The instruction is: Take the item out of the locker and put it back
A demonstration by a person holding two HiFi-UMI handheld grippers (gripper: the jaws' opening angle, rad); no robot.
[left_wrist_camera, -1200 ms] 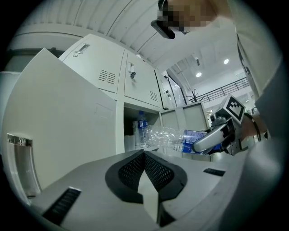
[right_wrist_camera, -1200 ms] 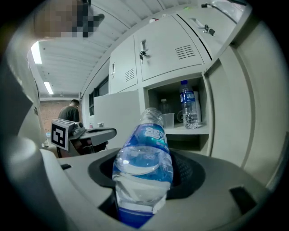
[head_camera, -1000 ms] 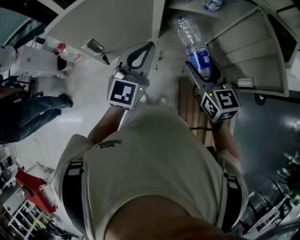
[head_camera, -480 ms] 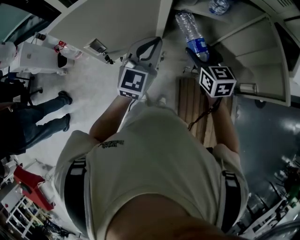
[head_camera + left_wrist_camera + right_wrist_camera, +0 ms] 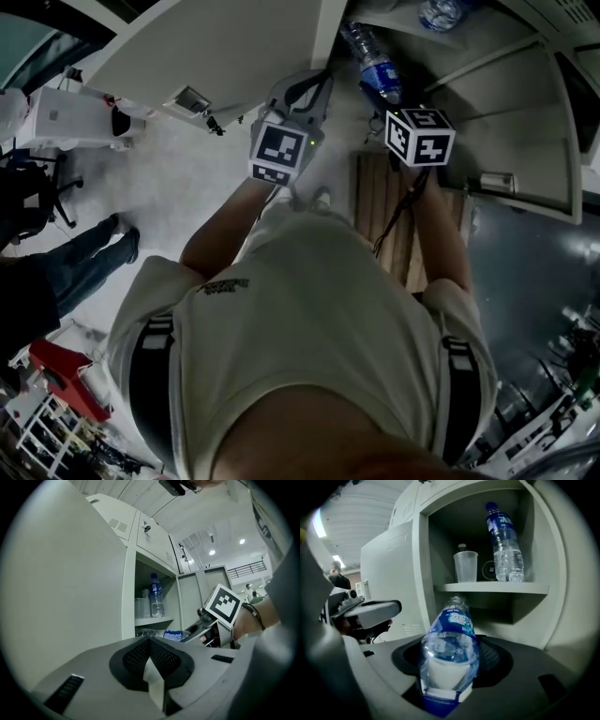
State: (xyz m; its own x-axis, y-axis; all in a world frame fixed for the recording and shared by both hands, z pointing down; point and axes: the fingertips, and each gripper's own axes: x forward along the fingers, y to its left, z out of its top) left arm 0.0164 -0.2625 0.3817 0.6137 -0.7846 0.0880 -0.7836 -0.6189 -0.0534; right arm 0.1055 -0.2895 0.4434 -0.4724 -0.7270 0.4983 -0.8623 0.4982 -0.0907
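Right gripper (image 5: 386, 96) has carried the bottle (image 5: 450, 637) (still clamped) nearer the locker (image 5: 546, 550).

Dim, underexposed head view, bright ceiling lights (image 5: 212, 552) in left gripper view, fisheye vignetting, blurred edges

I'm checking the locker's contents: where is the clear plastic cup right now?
In the right gripper view, the plastic cup stands on the locker's upper shelf, left of the upright water bottle.
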